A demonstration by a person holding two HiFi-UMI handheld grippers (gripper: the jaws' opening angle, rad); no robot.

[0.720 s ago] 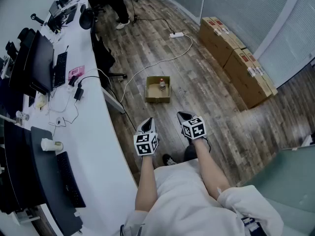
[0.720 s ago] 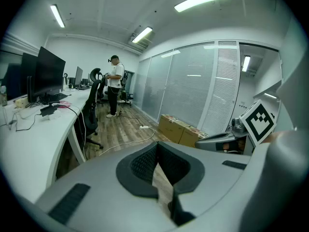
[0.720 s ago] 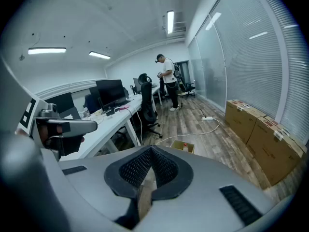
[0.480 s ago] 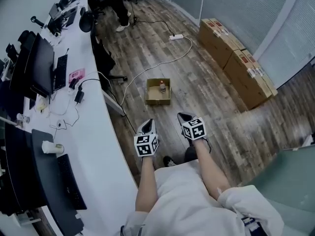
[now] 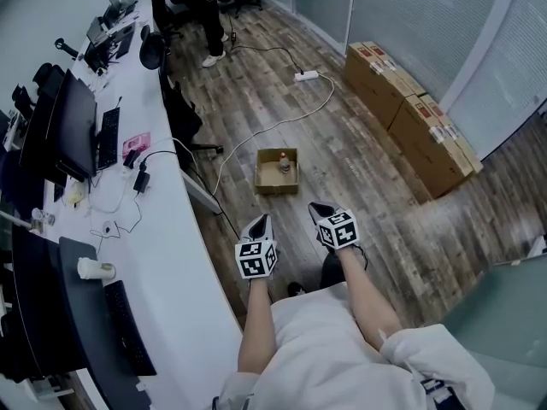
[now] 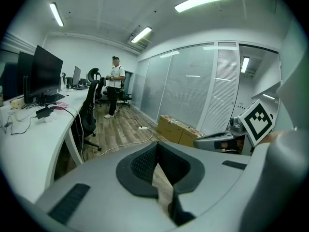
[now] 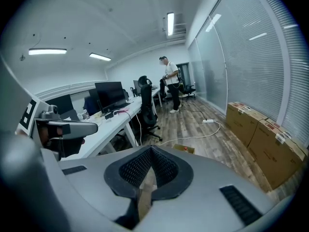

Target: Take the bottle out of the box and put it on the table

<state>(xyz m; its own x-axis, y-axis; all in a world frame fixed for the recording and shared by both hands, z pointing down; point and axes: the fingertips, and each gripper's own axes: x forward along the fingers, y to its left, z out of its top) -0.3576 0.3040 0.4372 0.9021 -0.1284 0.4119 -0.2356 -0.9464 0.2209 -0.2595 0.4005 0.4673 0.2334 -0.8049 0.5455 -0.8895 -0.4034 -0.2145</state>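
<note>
The bottle (image 5: 284,162) stood in the open box (image 5: 275,186) on the floor, near the table (image 5: 162,254). Short of it, the left gripper (image 5: 259,221) and right gripper (image 5: 317,206) hung side by side, jaws closed, empty.

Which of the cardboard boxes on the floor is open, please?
The small box mid-floor, holding the bottle; the big boxes by the glass wall are closed.

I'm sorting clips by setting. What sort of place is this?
Most likely an open-plan office: a long white desk carrying a monitor and a keyboard, a black office chair beside it, and a glass partition with blinds.
</note>
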